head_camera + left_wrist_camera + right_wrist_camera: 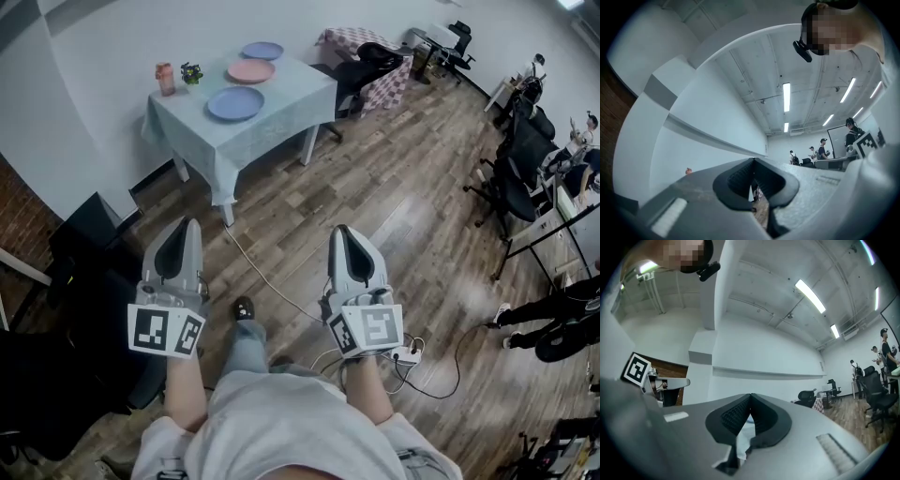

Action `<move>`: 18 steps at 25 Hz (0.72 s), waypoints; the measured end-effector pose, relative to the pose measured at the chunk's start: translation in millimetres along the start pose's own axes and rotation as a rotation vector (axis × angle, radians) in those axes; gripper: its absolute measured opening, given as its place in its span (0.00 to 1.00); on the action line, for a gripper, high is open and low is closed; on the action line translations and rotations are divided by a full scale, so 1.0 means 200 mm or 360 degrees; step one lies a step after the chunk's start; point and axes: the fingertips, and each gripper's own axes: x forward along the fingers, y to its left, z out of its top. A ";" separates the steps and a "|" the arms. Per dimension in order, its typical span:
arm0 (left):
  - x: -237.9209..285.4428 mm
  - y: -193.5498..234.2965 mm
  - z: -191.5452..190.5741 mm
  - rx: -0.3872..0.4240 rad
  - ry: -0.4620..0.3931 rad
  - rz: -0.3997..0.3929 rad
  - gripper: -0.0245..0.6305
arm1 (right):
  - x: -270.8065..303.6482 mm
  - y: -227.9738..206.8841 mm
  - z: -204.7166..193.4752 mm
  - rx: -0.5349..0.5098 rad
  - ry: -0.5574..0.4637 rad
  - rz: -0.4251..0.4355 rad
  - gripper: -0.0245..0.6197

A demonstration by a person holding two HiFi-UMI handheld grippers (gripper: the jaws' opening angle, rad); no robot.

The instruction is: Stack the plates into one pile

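While the left claw [184, 225] and the right claw [342, 231] are hanging pressed together and empty above the wood-plank floor [394, 187], three round plates are lying apart on the pale green cloth of the desk [281, 114] well ahead: a blue plate [235, 103], a pink plate [250, 71] and a lilac-blue plate [262, 51]. A pink cup [166, 79] and a small potted plant [191, 72] are standing beside them, near the white wall [112, 37].

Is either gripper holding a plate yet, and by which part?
Nothing is held. The left gripper and the right gripper are both shut and empty. The three plates lie unstacked on the table, away from both.
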 end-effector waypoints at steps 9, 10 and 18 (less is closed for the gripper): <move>0.47 0.19 -0.04 -0.0011 -0.0056 -0.0089 0.04 | 0.42 -0.20 0.03 -0.0041 -0.0064 -0.0112 0.04; 0.53 0.23 -0.04 -0.0002 -0.0057 -0.0094 0.04 | 0.49 -0.21 0.03 -0.0046 -0.0072 -0.0119 0.04; 0.90 0.57 -0.06 0.0044 -0.0059 -0.0124 0.04 | 1.01 -0.23 0.00 0.0007 -0.0123 -0.0138 0.04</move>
